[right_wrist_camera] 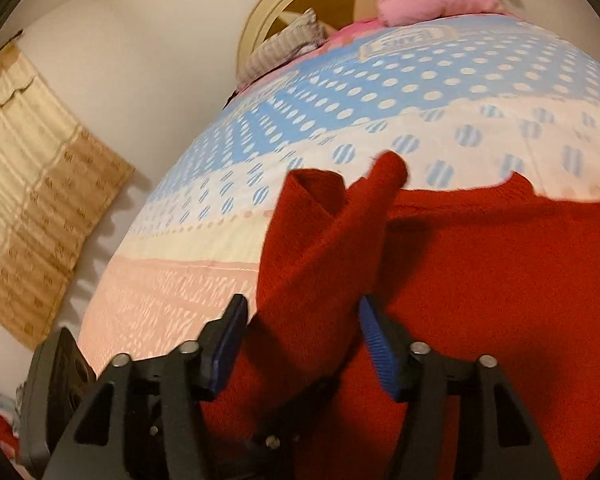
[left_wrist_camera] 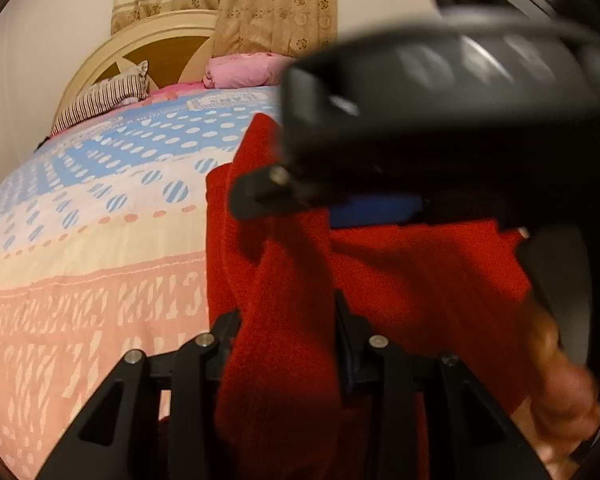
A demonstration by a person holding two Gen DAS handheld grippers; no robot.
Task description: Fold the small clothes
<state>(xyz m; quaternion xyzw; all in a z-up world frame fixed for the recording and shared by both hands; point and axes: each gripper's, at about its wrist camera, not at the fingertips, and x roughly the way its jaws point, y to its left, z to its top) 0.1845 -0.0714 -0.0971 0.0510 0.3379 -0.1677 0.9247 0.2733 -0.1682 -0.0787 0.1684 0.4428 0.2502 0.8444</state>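
A red knit garment (left_wrist_camera: 420,272) lies on the patterned quilt (left_wrist_camera: 100,264) of a bed. A bunched fold of it rises between the fingers of my left gripper (left_wrist_camera: 288,328) and fills the gap, so the jaws are shut on it. My right gripper (left_wrist_camera: 340,200) hangs blurred just above the garment in the left wrist view. In the right wrist view my right gripper (right_wrist_camera: 304,332) stands open, its blue pads (right_wrist_camera: 380,352) wide apart. A raised fold of the red garment (right_wrist_camera: 324,240) sits loosely between them, and the rest spreads out to the right.
The bed has a striped pillow (left_wrist_camera: 100,100) and a pink bundle (left_wrist_camera: 240,70) at a rounded headboard (left_wrist_camera: 112,52). A beige curtain (left_wrist_camera: 260,8) hangs behind, with white wall to the left. A hand (left_wrist_camera: 560,392) shows low right. A black housing (right_wrist_camera: 56,392) sits low left.
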